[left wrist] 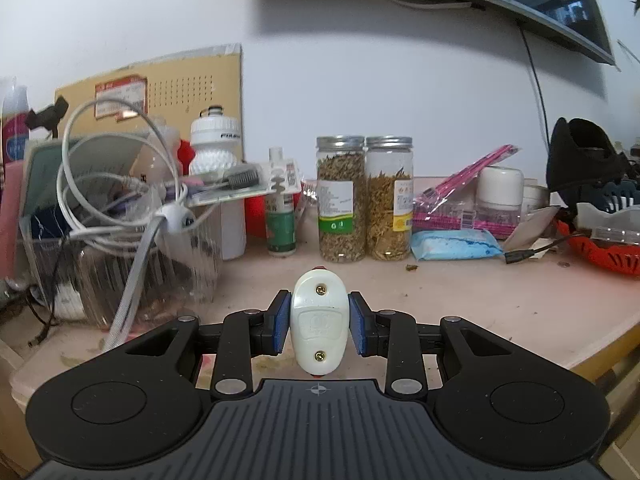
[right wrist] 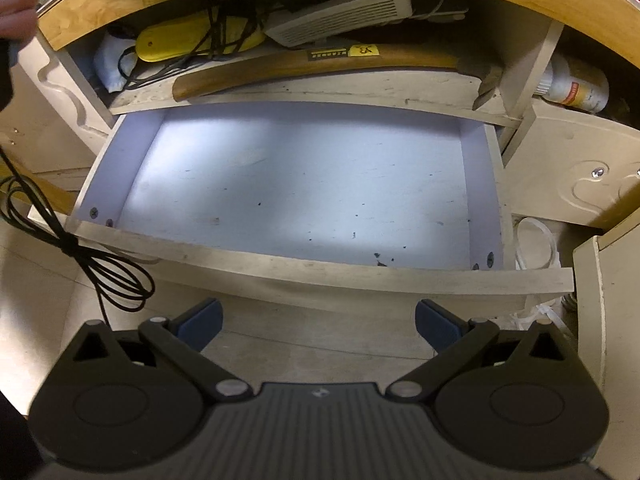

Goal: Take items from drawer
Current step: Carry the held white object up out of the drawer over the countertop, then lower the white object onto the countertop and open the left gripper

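Note:
My left gripper (left wrist: pixel 319 322) is shut on a white oval plastic switch (left wrist: pixel 319 320) with two brass screws, held just above the pink tabletop (left wrist: pixel 480 300). In the right wrist view the drawer (right wrist: pixel 304 272) is pulled open below the desk; its pale floor shows only specks. My right gripper (right wrist: pixel 318 322) is open and empty, just in front of the drawer's front panel.
On the tabletop stand two jars of dried herbs (left wrist: pixel 362 196), a small bottle (left wrist: pixel 281 216), a blue packet (left wrist: pixel 456 244), a clear bin with white cables (left wrist: pixel 120 200) and an orange basket (left wrist: pixel 600 252). Above the drawer a shelf holds a wooden-handled hammer (right wrist: pixel 320 66), a yellow item (right wrist: pixel 192 38) and a white device (right wrist: pixel 344 12). A black cord (right wrist: pixel 80 252) hangs at left.

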{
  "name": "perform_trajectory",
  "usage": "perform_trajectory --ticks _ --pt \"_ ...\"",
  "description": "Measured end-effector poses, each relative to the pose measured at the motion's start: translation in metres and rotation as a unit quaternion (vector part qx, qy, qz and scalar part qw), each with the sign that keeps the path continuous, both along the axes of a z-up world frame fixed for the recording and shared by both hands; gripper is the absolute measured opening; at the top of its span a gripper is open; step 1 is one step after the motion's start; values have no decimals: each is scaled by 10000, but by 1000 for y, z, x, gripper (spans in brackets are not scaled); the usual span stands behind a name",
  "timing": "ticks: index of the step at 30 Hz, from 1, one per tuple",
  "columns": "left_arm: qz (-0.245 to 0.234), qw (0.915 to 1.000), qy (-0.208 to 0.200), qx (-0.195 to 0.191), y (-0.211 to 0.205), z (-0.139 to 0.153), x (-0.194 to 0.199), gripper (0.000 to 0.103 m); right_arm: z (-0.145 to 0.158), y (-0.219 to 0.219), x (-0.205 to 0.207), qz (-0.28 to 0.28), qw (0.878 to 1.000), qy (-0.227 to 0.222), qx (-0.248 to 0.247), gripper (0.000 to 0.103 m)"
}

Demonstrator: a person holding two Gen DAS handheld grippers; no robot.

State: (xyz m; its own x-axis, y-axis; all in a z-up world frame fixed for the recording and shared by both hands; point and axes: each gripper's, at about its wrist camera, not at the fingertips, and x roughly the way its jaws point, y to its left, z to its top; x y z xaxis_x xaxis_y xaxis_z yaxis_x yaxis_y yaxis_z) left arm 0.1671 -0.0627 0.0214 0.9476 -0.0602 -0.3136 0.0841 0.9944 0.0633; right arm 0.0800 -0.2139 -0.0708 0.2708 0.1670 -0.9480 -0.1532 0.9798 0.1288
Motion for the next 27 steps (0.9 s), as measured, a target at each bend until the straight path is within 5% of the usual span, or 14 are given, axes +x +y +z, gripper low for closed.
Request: perform_trajectory --ticks 21,23,25,27 --pt "98 9997 211 68 1 -12 10 30 2 1 1 -5 10000 3 45 103" --pt "113 9997 139 135 0 -12 9 46 2 1 2 -11 10000 -3 47 103" --pt "143 9997 53 172 -2 -11 7 80 2 1 1 -17 10000 -10 54 103" --pt "143 9998 -13 160 -2 -9 6 85 2 1 1 -5 10000 -8 62 103"
